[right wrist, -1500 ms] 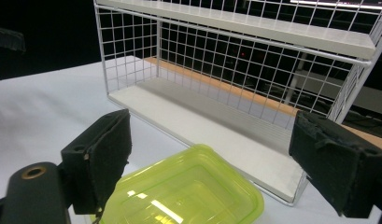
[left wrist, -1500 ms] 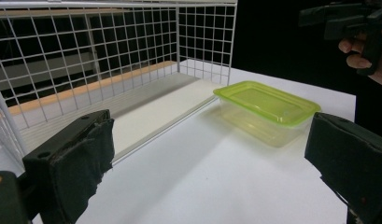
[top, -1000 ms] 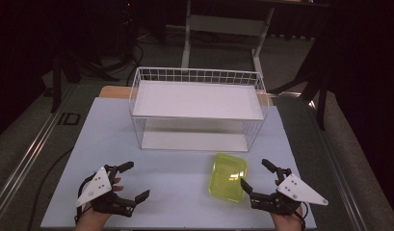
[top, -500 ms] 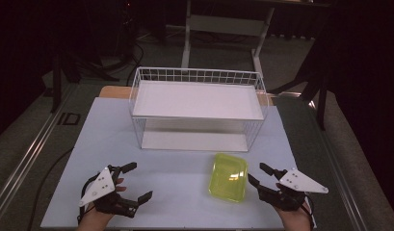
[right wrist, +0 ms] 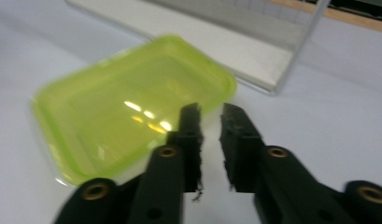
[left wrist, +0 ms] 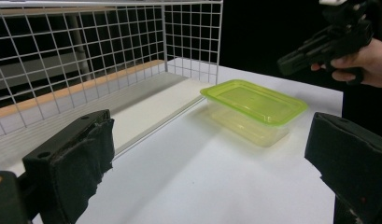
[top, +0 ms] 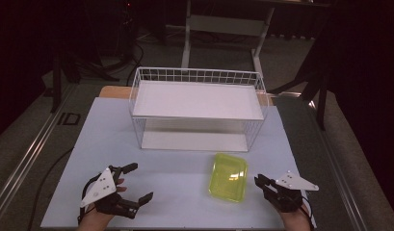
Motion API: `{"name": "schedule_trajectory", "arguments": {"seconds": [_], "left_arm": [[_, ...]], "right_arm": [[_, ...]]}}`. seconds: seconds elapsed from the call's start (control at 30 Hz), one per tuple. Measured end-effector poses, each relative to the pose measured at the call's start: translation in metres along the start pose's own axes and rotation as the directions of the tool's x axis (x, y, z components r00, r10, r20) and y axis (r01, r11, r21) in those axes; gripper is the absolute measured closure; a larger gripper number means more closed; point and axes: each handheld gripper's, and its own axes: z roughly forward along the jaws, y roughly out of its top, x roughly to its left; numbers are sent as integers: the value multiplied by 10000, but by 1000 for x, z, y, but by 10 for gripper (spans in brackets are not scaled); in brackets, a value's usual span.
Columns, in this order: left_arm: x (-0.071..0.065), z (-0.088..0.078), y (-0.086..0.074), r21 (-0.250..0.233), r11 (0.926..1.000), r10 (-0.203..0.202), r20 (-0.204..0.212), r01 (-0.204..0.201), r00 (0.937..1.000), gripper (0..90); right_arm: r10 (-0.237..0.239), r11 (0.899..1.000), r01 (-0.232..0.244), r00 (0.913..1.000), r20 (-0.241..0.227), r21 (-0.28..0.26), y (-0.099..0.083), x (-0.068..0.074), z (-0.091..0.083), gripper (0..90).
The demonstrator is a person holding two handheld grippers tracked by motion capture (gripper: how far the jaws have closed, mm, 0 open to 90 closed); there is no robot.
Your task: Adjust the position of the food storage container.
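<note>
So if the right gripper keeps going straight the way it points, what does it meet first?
Most likely the green container: the right gripper, jaws just closed nearly together with nothing between, aims at its near edge. Depth is unclear.

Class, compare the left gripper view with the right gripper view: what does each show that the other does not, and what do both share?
Left gripper view: the left gripper with jaws wide apart, the white wire basket's mesh wall, and the person's hand holding the other gripper.

Right gripper view: the right gripper, jaws just closing to a narrow gap with nothing between them.

Both: the green lidded container on the white table, apart from either gripper.
</note>
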Motion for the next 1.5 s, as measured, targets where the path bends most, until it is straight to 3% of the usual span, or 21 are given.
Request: {"name": "schedule_trajectory", "arguments": {"seconds": [0.07,0.1,0.23,0.4,0.53,0.73,1.0,1.17,1.23,1.33,1.43,1.5], "left_arm": [[-1,0,0,36,10000,28,41,-28,10000,23],[-1,0,0,52,10000,54,44,-55,10000,23],[-1,0,0,35,10000,65,52,-65,10000,23],[-2,0,1,16,10000,60,56,-60,10000,23],[-2,0,1,101,9998,186,10,-186,9998,23],[-3,1,1,86,9998,181,54,-181,9998,23],[-3,1,0,101,9999,138,8,-138,9999,23],[-4,1,0,158,9997,203,29,-204,9998,23],[-4,1,0,146,9997,209,39,-210,9998,23],[-3,0,0,109,9998,159,25,-159,9999,23],[-3,1,0,127,9998,163,22,-163,9999,23],[-4,2,0,152,9997,194,33,-194,9998,23]], "right_arm": [[-35,9999,34,10000,68,135,-2,0,2,841],[-28,9991,25,10000,79,431,-6,-1,6,899],[-50,9962,55,10000,-56,874,-10,0,11,900],[-182,9888,244,9989,-433,1475,-14,3,20,900],[-229,9809,418,9947,-1006,1901,-18,6,27,900],[-529,9749,863,9852,-1630,2053,-16,19,37,900],[-1027,9652,1556,9646,-2428,2101,-5,37,54,900],[-1428,9527,2127,9438,-2980,2173,-2,54,67,900],[-1507,9511,2210,9418,-3004,2159,-2,55,67,900],[-1350,9588,2003,9453,-2969,2017,-2,48,64,900],[-1223,9650,1885,9384,-3230,1823,-2,49,62,900],[-1392,9620,2068,9330,-3320,1780,-2,54,64,900]]}}
